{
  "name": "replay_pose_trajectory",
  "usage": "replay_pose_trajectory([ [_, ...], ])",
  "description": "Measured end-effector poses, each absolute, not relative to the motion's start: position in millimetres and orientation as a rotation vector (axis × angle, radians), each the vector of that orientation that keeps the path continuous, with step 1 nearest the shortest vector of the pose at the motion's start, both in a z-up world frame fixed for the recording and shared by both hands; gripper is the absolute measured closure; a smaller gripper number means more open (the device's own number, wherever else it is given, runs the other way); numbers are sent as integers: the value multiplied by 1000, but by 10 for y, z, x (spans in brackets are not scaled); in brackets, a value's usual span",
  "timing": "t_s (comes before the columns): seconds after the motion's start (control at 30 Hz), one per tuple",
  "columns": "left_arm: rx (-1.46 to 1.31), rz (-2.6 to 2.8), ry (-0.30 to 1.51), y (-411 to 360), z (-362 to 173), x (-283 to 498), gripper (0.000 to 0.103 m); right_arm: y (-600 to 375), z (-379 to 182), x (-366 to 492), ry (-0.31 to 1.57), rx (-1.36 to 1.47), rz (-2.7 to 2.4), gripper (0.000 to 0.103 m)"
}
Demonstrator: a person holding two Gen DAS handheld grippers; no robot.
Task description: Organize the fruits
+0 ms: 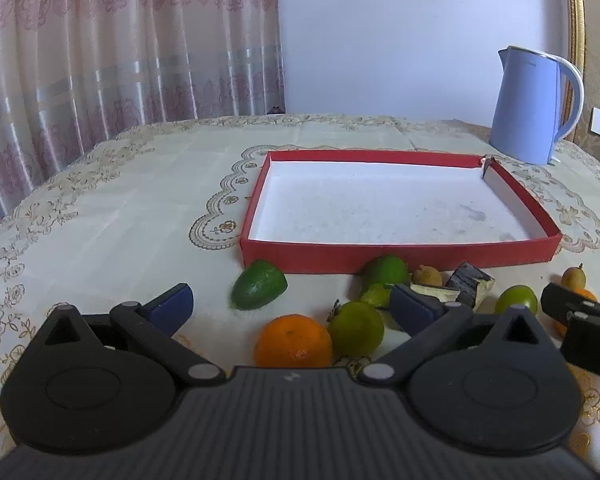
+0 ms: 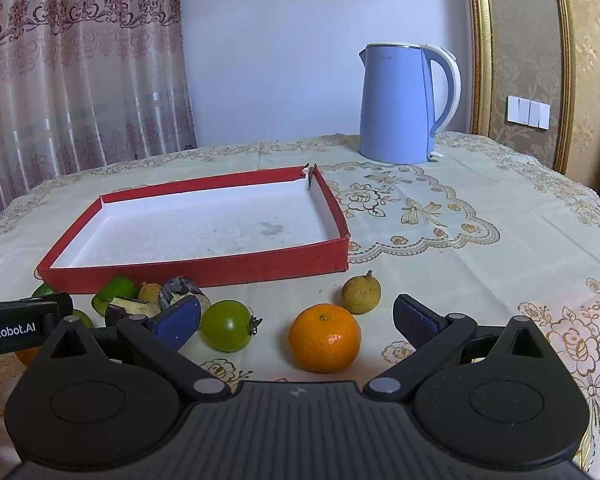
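Only writing I can read is on the left gripper's (image 1: pixel 294 304) body where it pokes into the right wrist view: "enRobot.AI", with the start cut off by the frame edge. From the left wrist view the right gripper (image 2: pixel 296 320) shows a "D" and part of another letter, rest cropped. The blue kettle (image 2: pixel 400 108) has tiny print near its rim, too small to make out.

Both grippers have their fingers spread wide, holding nothing. The fruit sits on the tablecloth (image 2: pixel 480 208) just in front of the red tray (image 2: pixel 204 270), none inside it. A mandarin (image 2: pixel 324 338) lies between the right fingers, with a green tomato (image 2: pixel 226 325) beside it and a small brownish fruit (image 2: pixel 361 294) behind. Another mandarin (image 1: pixel 293 341) lies between the left fingers, an avocado (image 1: pixel 259 290) further ahead. The dark chopped pieces (image 2: pixel 182 290) by the tray are half hidden; can't tell what they are.
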State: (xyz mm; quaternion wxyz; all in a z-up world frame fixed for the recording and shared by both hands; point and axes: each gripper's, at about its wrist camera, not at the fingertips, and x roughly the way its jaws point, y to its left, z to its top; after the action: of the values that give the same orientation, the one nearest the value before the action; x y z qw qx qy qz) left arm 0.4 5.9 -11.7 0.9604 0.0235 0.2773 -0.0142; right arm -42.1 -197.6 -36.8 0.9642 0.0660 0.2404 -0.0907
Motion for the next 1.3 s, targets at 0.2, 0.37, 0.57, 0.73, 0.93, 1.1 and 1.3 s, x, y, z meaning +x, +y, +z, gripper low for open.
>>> replay_pose_trajectory([
  [0.2, 49, -29, 570, 59, -127, 11, 0, -1935, -376, -427, 483, 126, -178, 0],
  [0.37, 57, -43, 582, 30, -147, 26, 0, -1917, -380, -426, 486, 115, -174, 0],
  [0.57, 66, -56, 593, -2, -167, 47, 0, -1929, -368, -413, 492, 129, -179, 0],
  [0.73, 72, -54, 591, -9, -170, 55, 0, -1948, -376, -388, 508, 134, -178, 0],
  [0.93, 76, -54, 596, -15, -176, 64, 0, -1918, -374, -398, 503, 114, -185, 0],
  [1.1, 82, -61, 591, -22, -175, 54, 0, -1914, -368, -413, 494, 112, -199, 0],
  [1.3, 89, -62, 594, -34, -190, 57, 0, -1935, -359, -416, 488, 119, -204, 0],
])
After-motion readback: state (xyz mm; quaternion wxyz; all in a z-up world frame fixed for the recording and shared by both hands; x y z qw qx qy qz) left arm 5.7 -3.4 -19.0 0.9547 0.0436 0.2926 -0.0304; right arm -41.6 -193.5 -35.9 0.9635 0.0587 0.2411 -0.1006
